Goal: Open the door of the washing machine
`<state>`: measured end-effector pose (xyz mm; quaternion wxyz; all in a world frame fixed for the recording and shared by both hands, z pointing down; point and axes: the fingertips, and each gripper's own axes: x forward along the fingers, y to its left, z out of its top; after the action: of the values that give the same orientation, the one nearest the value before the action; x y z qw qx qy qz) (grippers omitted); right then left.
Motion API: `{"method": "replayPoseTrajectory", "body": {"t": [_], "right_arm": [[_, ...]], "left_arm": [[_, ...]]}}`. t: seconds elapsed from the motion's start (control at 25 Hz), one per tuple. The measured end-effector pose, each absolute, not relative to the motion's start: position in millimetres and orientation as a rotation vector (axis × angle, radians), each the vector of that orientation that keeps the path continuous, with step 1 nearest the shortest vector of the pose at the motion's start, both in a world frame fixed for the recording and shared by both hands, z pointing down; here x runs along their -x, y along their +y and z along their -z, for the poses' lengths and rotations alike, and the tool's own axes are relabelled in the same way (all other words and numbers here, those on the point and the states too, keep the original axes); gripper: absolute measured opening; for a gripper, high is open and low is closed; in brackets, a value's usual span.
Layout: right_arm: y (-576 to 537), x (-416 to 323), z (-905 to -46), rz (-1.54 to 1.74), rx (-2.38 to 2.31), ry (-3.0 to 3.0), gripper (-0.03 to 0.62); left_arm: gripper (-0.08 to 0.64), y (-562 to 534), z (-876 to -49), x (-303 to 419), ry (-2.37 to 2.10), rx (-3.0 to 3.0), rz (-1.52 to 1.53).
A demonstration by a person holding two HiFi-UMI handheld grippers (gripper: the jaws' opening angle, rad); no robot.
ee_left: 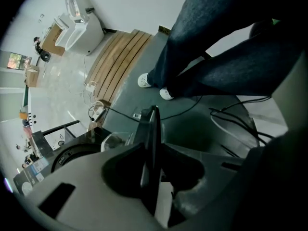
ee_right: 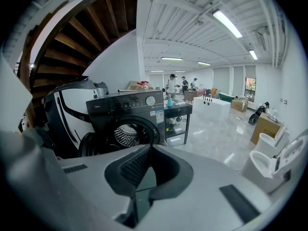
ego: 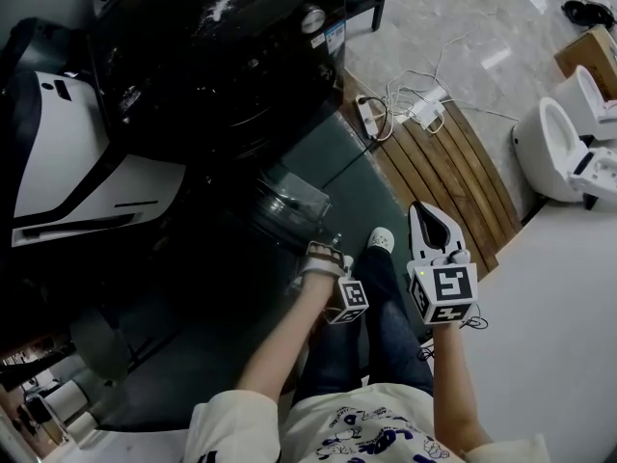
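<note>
A black front-loading washing machine (ego: 222,56) fills the upper left of the head view. Its round dark door (ee_right: 89,150) looks already swung open. In the right gripper view the door hangs out at the 9 o'clock side of the opening, and the perforated steel drum (ee_right: 127,133) shows bare inside. From above, the door's clear glass bowl (ego: 289,196) juts out from the machine's front toward the person.

The left gripper (ego: 320,254) is the nearer of the two, pointing steeply down. The glass bowl sits close by, at about 11 o'clock from this gripper. Its jaws are pressed together, nothing between them. The right gripper (ego: 417,208) is well apart from the door, which lies at about 9 o'clock from it. In its own view the machine stands ahead at about 11 o'clock from the jaw tips. Those tips meet and grip nothing.

Any further pull would likely fall to the left gripper, swinging the door wider about its upright hinge edge.

The person's legs in dark blue jeans (ego: 386,307) stand on grey-green flooring. At 1 o'clock from the grippers lie pale wooden slatted boards (ego: 453,162), with a white power strip and tangled cables (ego: 371,114) at their edge. Beyond them is a white ceramic toilet (ego: 554,148).
</note>
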<state>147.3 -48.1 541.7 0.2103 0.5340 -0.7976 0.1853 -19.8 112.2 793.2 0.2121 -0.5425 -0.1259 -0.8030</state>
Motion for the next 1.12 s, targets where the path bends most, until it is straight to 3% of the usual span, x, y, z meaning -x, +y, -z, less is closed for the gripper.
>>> {"method": "replayPoseTrajectory", "body": {"t": [1.12], "right_arm": [[-9, -105, -547, -0.5, -1.427, -2.249, 0.018]], "left_arm": [[0.095, 159, -795, 63, -0.423, 1.409, 2.105]]}}
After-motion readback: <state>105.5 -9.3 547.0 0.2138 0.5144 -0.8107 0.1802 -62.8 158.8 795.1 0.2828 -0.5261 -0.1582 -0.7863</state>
